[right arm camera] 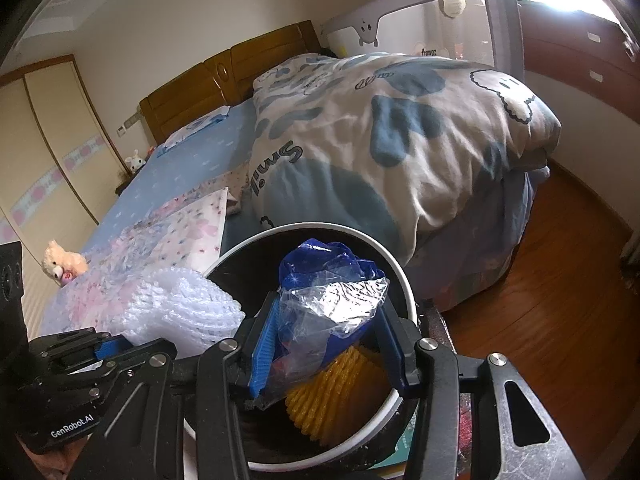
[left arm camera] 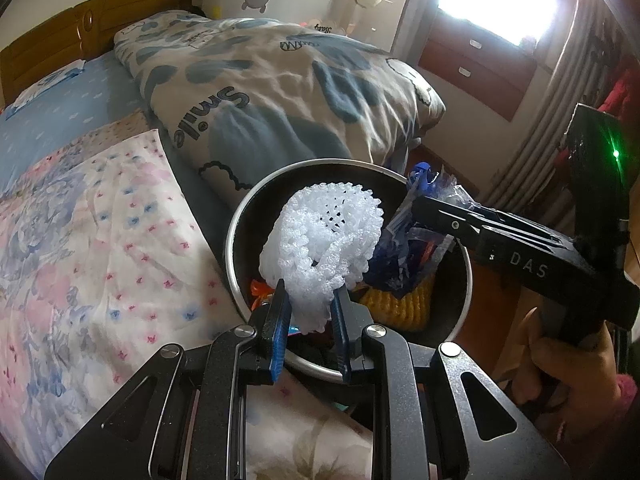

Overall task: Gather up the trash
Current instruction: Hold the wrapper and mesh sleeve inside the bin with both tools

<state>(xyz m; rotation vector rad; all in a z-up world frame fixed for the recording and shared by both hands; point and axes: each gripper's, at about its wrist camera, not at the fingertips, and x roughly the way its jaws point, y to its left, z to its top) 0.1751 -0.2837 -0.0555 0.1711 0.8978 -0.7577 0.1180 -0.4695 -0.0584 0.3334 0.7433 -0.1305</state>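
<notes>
A round black trash bin with a white rim (left arm camera: 236,224) (right arm camera: 408,284) stands beside the bed. My left gripper (left arm camera: 308,292) is shut on a white foam fruit net (left arm camera: 320,236) and holds it over the bin; the net also shows in the right wrist view (right arm camera: 188,312). My right gripper (right arm camera: 324,328) is shut on a crumpled blue and clear plastic wrapper (right arm camera: 332,296), also over the bin; it shows in the left wrist view (left arm camera: 412,204) too. A yellow foam net (right arm camera: 332,396) (left arm camera: 396,304) and other scraps lie inside the bin.
A bed with a blue-and-cream duvet (left arm camera: 280,80) and a floral pink blanket (left arm camera: 92,240) lies to the left of the bin. Wooden headboard (right arm camera: 224,80), red-brown drawers (left arm camera: 476,64), wooden floor (right arm camera: 560,280), a teddy bear (right arm camera: 64,266).
</notes>
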